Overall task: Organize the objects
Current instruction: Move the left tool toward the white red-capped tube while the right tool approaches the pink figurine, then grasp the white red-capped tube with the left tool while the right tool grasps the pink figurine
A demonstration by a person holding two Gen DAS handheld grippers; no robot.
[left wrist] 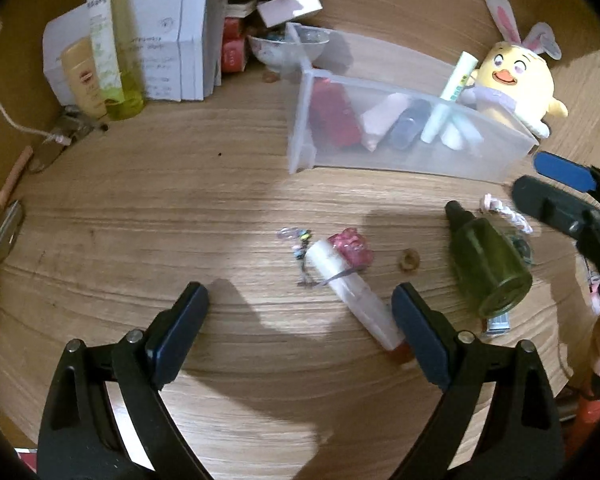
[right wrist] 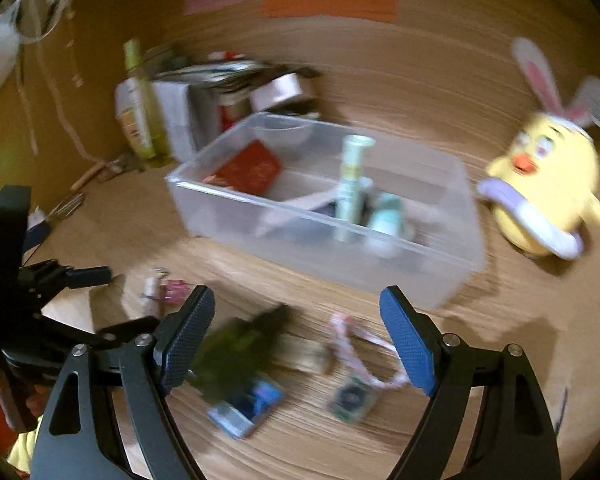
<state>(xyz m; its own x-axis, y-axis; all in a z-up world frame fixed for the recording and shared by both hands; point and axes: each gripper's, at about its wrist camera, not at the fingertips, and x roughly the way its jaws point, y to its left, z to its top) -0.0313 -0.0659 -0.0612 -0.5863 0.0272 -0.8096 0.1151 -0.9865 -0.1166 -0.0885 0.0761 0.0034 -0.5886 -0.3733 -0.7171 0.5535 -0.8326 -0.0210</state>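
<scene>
Between the left gripper (left wrist: pixel 300 308) and the clear bin (left wrist: pixel 400 152) lies a white tube (left wrist: pixel 352 300), slanted, its lower end just beside the right-hand finger; nothing is clamped, and the fingers stand wide apart. A pink clip (left wrist: pixel 350 246) touches the tube's upper end, and a green glass bottle (left wrist: pixel 488 264) lies on its side further right. The right gripper (right wrist: pixel 296 340) also has its fingers well apart and empty, with the same green bottle (right wrist: pixel 240 356), blurred, just beside its left-hand finger and a braided cord (right wrist: pixel 360 356) between the two. Both grippers tilt downward toward the bench (left wrist: pixel 140 220), a pale wood-grain top. The bin (right wrist: pixel 324 208) holds a red box, a pale tube standing tilted and other small items. A yellow plush chick (left wrist: pixel 512 80) with rabbit ears sits just beside the bin. White boxes and bottles crowd the far corner.
</scene>
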